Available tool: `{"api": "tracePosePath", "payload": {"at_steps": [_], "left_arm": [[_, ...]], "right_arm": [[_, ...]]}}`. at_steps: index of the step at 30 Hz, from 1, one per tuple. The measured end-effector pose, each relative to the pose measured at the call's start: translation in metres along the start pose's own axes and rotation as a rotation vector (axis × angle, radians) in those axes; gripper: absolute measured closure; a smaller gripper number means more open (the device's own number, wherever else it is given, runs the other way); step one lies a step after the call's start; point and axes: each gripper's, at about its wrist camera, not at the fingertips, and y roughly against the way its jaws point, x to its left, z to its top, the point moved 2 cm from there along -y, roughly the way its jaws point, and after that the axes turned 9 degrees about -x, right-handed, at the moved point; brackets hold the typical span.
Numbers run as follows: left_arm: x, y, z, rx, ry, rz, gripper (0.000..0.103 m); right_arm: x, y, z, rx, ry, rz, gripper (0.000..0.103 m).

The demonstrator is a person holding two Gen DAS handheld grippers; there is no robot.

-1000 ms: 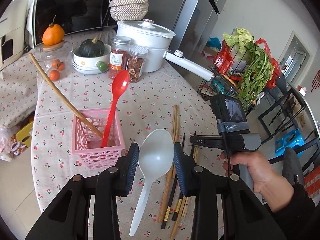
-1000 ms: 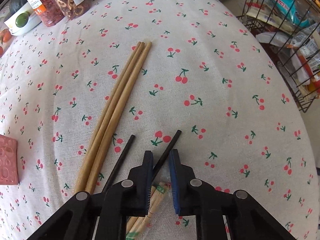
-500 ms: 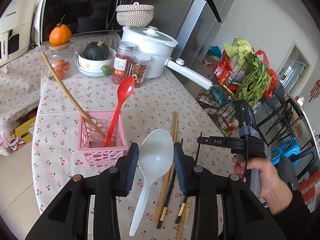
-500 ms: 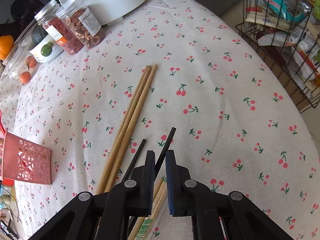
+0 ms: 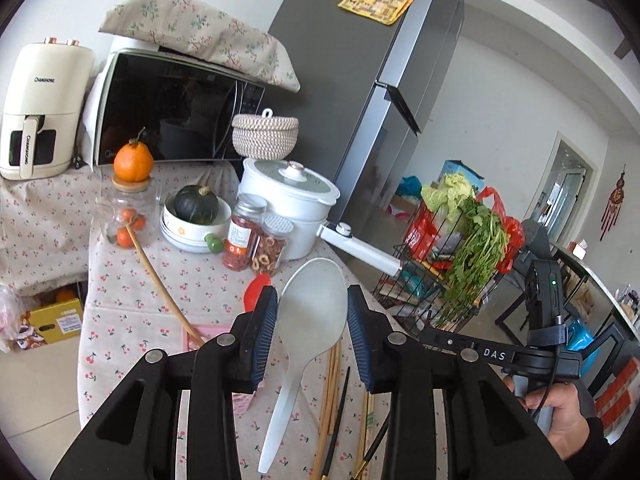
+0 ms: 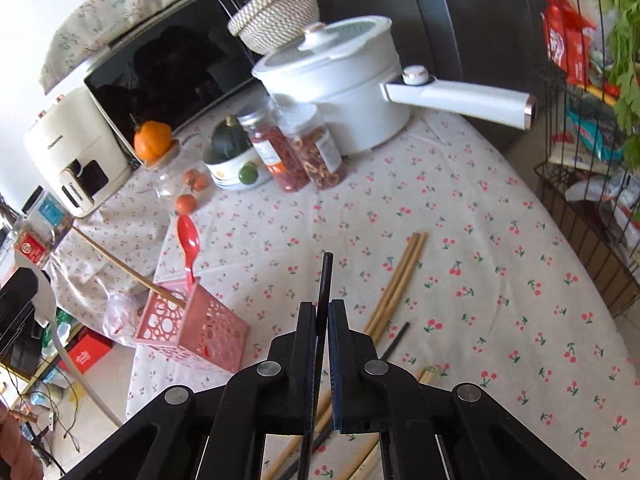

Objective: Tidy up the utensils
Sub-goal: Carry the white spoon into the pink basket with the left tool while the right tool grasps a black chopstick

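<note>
While left gripper (image 5: 312,330) clamps white spoon (image 5: 310,312), right gripper (image 6: 321,330) pinches black chopstick (image 6: 325,284), tip raised above pink basket (image 6: 208,330).

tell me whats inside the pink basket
In the pink basket stand a red spoon and a long wooden stick, both leaning out over the rim. Its walls hide the bottom, so anything lower down can't be seen.

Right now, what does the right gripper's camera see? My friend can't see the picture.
The right gripper is shut on a black chopstick that points up and away over a cherry-print tablecloth. To its left, a pink basket holds a red spoon; wooden chopsticks lie to its right, a white pot behind.
</note>
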Motion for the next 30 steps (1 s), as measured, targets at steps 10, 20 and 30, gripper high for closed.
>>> {"api": "tracePosePath", "payload": {"at_steps": [10,20,30], "left_arm": [[0.019,-0.017,0.011,-0.147,0.029,0.066,0.066],[0.037,-0.051,0.013,-0.205,0.013,0.146,0.066],[0.046,-0.081,-0.010,-0.176,-0.079,0.221,0.066]], "right_arm": [[0.031,0.032,0.021,-0.151,0.124,0.054,0.099],[0.052,0.046,0.050,-0.216,0.111,0.129,0.099],[0.073,0.058,0.070,-0.285,0.058,0.218,0.099]]}}
